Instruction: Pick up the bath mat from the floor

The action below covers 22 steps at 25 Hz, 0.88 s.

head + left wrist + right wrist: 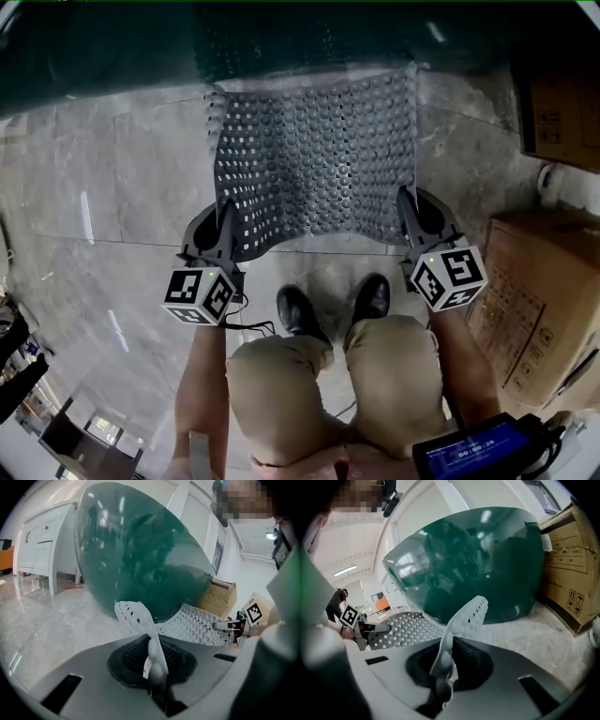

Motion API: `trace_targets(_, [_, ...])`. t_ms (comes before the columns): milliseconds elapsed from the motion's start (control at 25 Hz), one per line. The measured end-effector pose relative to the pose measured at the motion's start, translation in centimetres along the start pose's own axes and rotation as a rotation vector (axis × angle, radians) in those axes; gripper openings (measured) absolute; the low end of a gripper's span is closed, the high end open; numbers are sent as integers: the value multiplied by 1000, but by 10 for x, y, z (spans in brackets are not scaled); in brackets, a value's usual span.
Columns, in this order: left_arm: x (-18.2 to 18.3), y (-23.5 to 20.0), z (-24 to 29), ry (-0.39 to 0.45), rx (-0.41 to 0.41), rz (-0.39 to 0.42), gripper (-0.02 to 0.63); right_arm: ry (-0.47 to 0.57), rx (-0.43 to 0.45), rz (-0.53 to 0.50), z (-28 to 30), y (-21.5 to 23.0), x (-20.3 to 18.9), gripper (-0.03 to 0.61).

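The bath mat [314, 159] is a grey perforated rubber sheet with rows of bumps, its near edge lifted off the marble floor. My left gripper [225, 214] is shut on the mat's near left corner [138, 620], which curls up out of the jaws. At the near right corner [464, 618], my right gripper [405, 206] is shut on the mat in the same way. The far end of the mat still hangs down toward the floor by the green tub [309, 37]. From each gripper view the other gripper shows across the sagging mat [197, 627].
A large dark green glossy tub [140, 555] stands just beyond the mat. Cardboard boxes [544, 300] are stacked at the right, another [562, 103] further back. A white cabinet [42, 550] stands at the left. The person's shoes [300, 309] are just behind the mat.
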<state>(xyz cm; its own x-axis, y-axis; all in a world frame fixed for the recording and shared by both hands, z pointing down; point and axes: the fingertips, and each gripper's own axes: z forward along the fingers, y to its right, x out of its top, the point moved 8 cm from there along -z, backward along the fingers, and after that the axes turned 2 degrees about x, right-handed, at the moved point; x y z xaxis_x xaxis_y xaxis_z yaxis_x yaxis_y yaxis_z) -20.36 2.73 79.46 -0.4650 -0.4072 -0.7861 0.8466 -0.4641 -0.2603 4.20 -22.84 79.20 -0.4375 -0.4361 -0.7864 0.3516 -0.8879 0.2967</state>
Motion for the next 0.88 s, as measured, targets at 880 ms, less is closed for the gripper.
trace_targets(880, [62,64,-45,-30,-125,11,38,-46,169,-21,-30,-89,62,26])
